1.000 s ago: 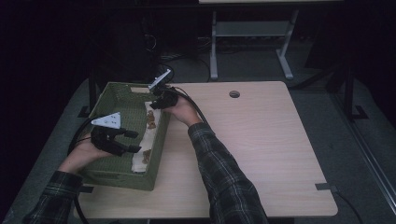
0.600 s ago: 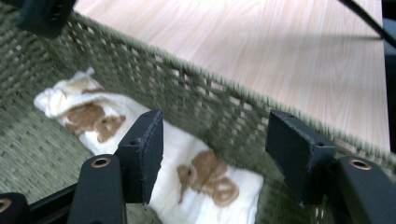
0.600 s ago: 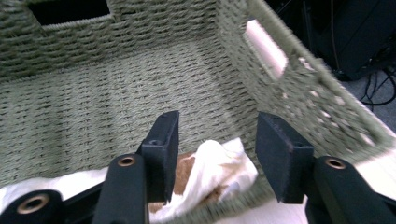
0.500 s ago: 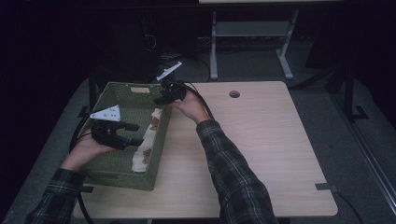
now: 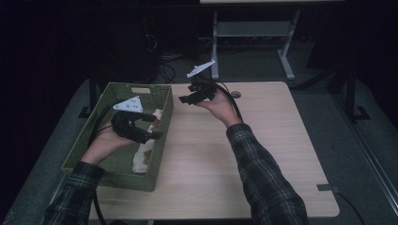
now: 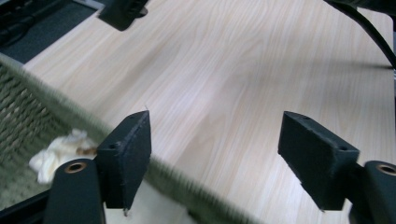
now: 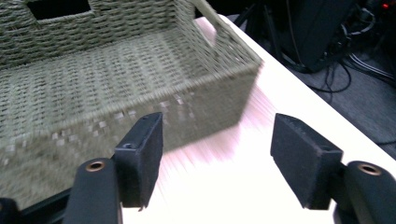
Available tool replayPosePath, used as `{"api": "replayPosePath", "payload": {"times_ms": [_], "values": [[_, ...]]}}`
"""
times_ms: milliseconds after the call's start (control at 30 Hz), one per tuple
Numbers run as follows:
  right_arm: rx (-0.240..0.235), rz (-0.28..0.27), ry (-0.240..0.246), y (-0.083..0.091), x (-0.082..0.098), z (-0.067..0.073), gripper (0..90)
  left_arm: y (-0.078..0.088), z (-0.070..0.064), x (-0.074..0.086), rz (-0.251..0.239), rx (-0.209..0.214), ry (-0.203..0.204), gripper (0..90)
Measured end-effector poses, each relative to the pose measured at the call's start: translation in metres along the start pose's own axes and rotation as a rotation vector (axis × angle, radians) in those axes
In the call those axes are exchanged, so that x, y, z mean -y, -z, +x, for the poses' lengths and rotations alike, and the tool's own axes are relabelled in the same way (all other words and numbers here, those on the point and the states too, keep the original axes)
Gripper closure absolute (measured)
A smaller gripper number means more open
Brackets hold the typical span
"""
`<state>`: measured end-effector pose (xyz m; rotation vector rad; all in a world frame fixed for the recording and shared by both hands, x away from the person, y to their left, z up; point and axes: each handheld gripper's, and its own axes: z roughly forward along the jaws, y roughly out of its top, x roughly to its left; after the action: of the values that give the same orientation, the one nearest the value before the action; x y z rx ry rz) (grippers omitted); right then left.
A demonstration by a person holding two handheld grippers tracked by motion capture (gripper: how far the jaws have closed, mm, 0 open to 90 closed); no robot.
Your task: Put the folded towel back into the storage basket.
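High view: the left gripper (image 5: 152, 126) is hovering over the right side of the green woven basket (image 5: 94, 140), its jaws spread with nothing between them, having just been opening. A white cloth (image 5: 143, 157) with brown patches is lying inside the basket against its right wall. The right gripper (image 5: 185, 99) is hanging above the wooden table (image 5: 281, 154), just beside the basket's far right corner; its jaws have likewise just been opening and are standing apart, empty. Left gripper view: the cloth (image 6: 60, 151) is sitting below the basket rim (image 6: 187, 179), past the left jaw. Right gripper view: the basket (image 7: 116, 79) is appearing blurred beyond the parted jaws.
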<state>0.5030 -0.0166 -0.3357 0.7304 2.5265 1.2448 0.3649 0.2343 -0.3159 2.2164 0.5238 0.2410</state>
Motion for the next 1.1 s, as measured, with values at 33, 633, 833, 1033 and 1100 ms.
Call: {"api": "replayPosePath", "payload": {"times_ms": [33,633,833,1033,1100], "values": [[0.003,-0.005,-0.002,0.007,0.005,-0.003,32.6,-0.002,-0.002,-0.003,-0.006,-0.005,0.002,24.6],[0.07,-0.009,-0.065,0.083,0.086,-0.019,23.4,-0.074,-0.047,-0.053,-0.025,-0.065,0.03,22.2],[0.093,0.005,-0.09,0.099,0.123,-0.017,21.5,-0.104,-0.058,-0.052,-0.024,-0.068,0.031,22.2],[0.114,0.006,-0.116,0.109,0.148,-0.016,20.2,-0.123,-0.066,-0.044,-0.017,-0.07,0.04,22.2],[0.115,0.003,-0.124,0.113,0.154,-0.016,20.0,-0.127,-0.068,-0.042,-0.023,-0.074,0.04,22.2]]}}
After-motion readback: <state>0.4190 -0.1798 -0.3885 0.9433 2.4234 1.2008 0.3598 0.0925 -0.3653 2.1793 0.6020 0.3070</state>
